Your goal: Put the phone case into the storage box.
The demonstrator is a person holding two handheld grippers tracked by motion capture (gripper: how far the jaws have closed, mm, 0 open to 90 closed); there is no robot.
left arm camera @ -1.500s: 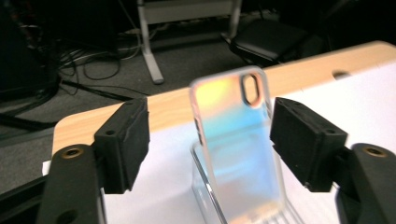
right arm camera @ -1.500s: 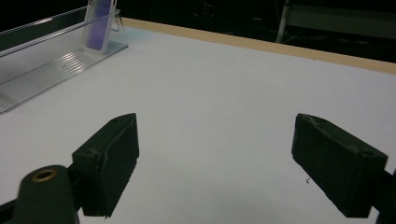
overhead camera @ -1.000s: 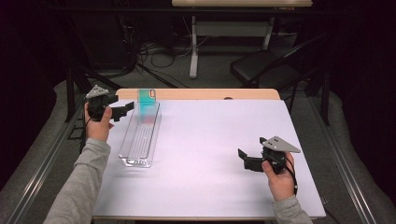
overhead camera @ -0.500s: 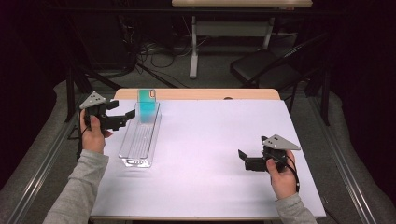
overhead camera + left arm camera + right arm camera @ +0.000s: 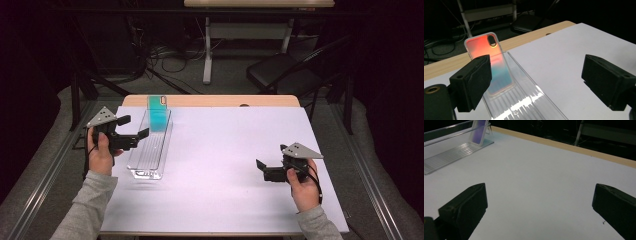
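A clear ridged plastic rack lies on the white table at the left. A phone case stands upright in its far end; it looks teal from above and orange to teal in the left gripper view. My left gripper hovers just left of the rack, jaws wide open and empty, with the case beyond them. My right gripper is held over the table's right side, pointing left, open and empty.
A strip of wooden table edge shows at the far side. Beyond it stand a dark chair, a desk leg and floor cables. The rack's ridged slots nearer me hold nothing.
My left gripper has pulled back leftward and toward me, away from the phone case at the rack's far end. My right gripper has barely moved.
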